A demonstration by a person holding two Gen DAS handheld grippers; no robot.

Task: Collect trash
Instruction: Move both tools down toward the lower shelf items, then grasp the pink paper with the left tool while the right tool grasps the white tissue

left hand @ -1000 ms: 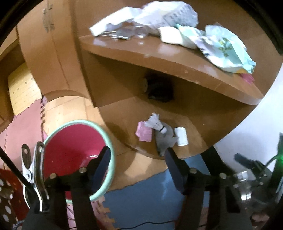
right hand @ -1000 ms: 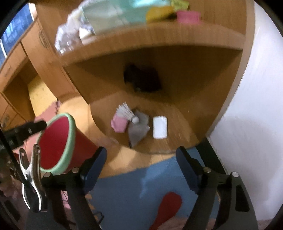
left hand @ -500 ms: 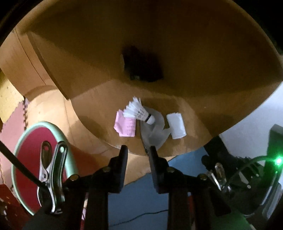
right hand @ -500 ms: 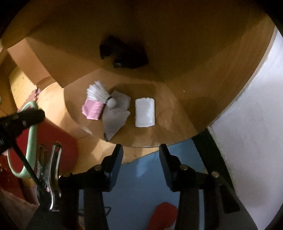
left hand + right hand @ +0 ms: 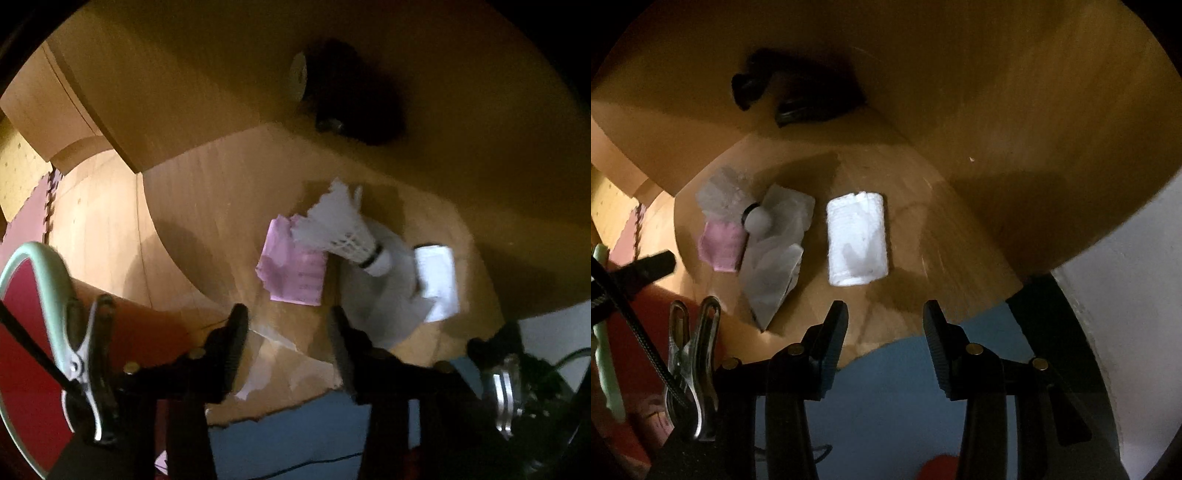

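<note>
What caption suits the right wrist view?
Open right tool above a white folded tissue beside a shuttlecock on a wooden shelf.

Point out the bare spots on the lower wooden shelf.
Bare wood lies right of the white folded tissue, toward the shelf's curved front edge, and left of the pink paper scrap. Crowded: pink scrap, white shuttlecock and grey crumpled paper overlap.

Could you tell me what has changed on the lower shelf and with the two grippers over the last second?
Both grippers came down toward the lower shelf, so the litter looks larger. The left gripper has just been reopening; the right gripper narrowed from a second ago. Both are empty. The shuttlecock, pink paper, grey paper and white paper lie unmoved.
</note>
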